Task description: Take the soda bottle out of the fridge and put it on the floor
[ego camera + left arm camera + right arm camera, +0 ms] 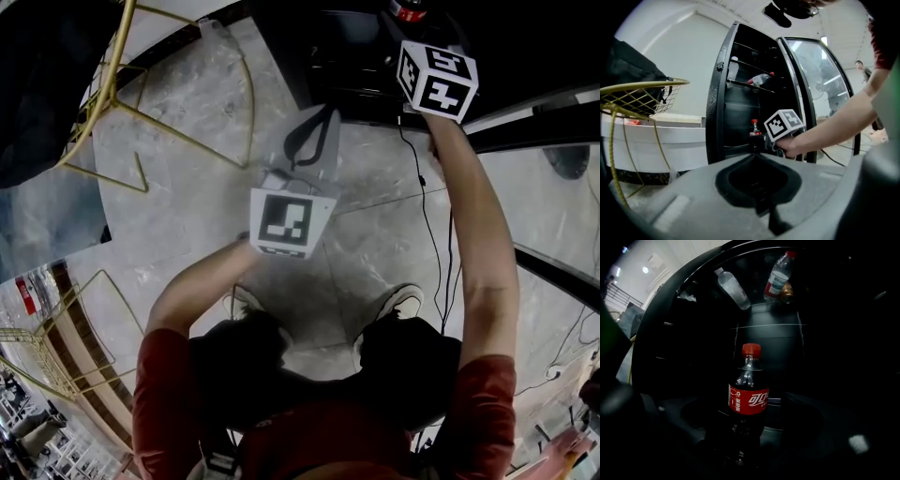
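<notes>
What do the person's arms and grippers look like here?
Left gripper: pale grey body, black-lined tongs, a white cube with black square markers. Right gripper bears the same cube; a black cable trails from it. Short red sleeves on both arms.

There was one fridge [717, 93], one red-capped soda bottle [748, 394], and two clear bottles [733, 288] [779, 276] on a higher shelf. Outside were two yellow wire frames [106, 80] [42, 352], two white shoes [246, 302] [401, 302] and two black-and-white marker cubes [281, 220] [436, 80].

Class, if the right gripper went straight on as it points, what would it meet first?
Probably the red-capped, red-labelled dark soda bottle upright in the black fridge, between the open jaws of the right gripper.
</notes>
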